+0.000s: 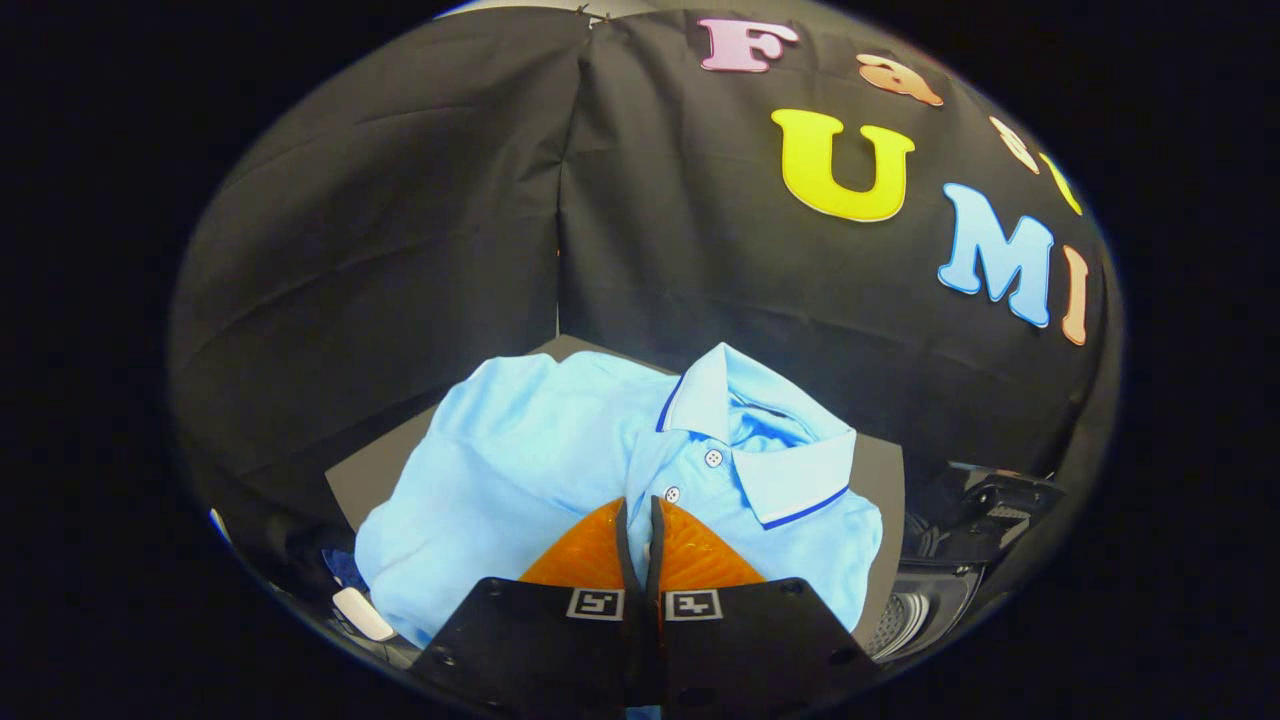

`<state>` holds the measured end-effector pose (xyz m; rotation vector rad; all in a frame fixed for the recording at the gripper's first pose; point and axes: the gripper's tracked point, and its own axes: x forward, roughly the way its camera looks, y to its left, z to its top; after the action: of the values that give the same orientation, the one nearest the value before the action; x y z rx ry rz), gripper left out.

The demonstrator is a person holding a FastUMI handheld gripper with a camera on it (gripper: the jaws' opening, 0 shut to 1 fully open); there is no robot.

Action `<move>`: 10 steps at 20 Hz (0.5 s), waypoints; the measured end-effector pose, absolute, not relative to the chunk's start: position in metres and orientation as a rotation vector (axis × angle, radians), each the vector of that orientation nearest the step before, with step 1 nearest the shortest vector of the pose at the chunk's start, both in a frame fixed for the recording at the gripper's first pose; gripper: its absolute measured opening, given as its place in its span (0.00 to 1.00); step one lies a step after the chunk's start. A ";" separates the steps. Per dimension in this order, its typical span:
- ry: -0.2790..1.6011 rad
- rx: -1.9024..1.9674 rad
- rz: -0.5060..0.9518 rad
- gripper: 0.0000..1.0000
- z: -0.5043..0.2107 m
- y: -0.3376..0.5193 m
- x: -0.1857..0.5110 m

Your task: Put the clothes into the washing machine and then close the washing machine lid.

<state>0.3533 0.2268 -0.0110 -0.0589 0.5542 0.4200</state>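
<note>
Shirt (520,470), a light blue polo with a dark-trimmed collar (770,450) and white buttons (713,458) down its placket, lies loosely folded on a grey board (375,470) in front of the black cloth wall (400,230). It covers most of the board and hangs a little over the near edge, with the collar turned up toward the far right.

Gripper (640,515) sits at the shirt's near edge, right at the lower end of the placket, just below the second button. Its two fingers (585,555) are drawn almost fully together, with a thin strip of blue cloth showing in the narrow slit between them, so they appear to be pinching a fold of the shirt's front.

To the right of the board and lower down is the washer (925,600): a curved dark rim with a perforated metal drum visible inside, so the lid is up. Dark machine parts (1000,500) stand just beyond that opening, near the wall.

To the left, below the board's near corner, a small white object (362,612) and a patch of darker blue (345,568) peek out; I cannot tell what either one is
</note>
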 end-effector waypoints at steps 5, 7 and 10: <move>0.485 0.006 0.443 0.01 0.034 0.227 0.352; 0.448 0.020 0.453 0.01 0.056 0.225 0.354; 0.378 0.051 0.470 0.01 0.098 0.220 0.355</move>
<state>0.3546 0.2198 0.0982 0.0511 0.3784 0.4703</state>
